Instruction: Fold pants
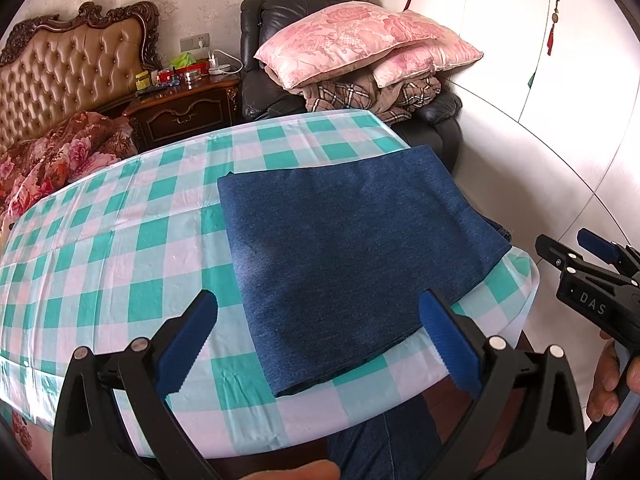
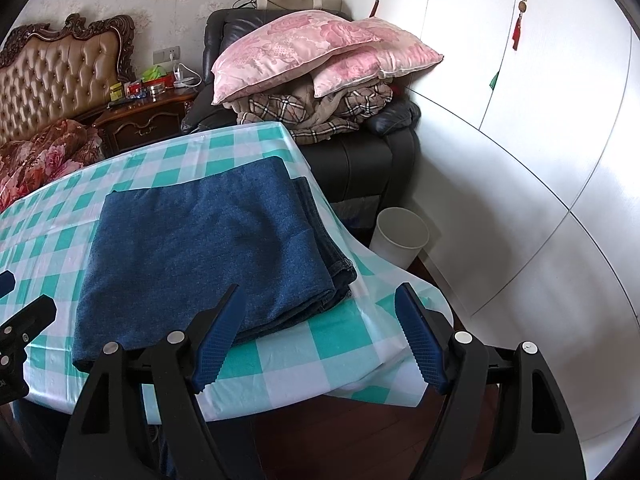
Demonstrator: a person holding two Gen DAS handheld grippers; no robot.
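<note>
Denim pants (image 1: 352, 248) lie folded into a flat rectangle on the checked tablecloth (image 1: 120, 240) of the bench, toward its right end, stacked edges at the right side near the cloth's drop-off. Left claw (image 1: 320, 344) and right claw (image 2: 320, 332) both stand wide open with nothing between the pads, each hovering just off the near edge of the bundle, clear of the denim. Looks like the fold is essentially done; if one more fold or a tidy is wanted, I'd pinch all layers at the near corners together and keep the bundle from sliding off the right edge.
</note>
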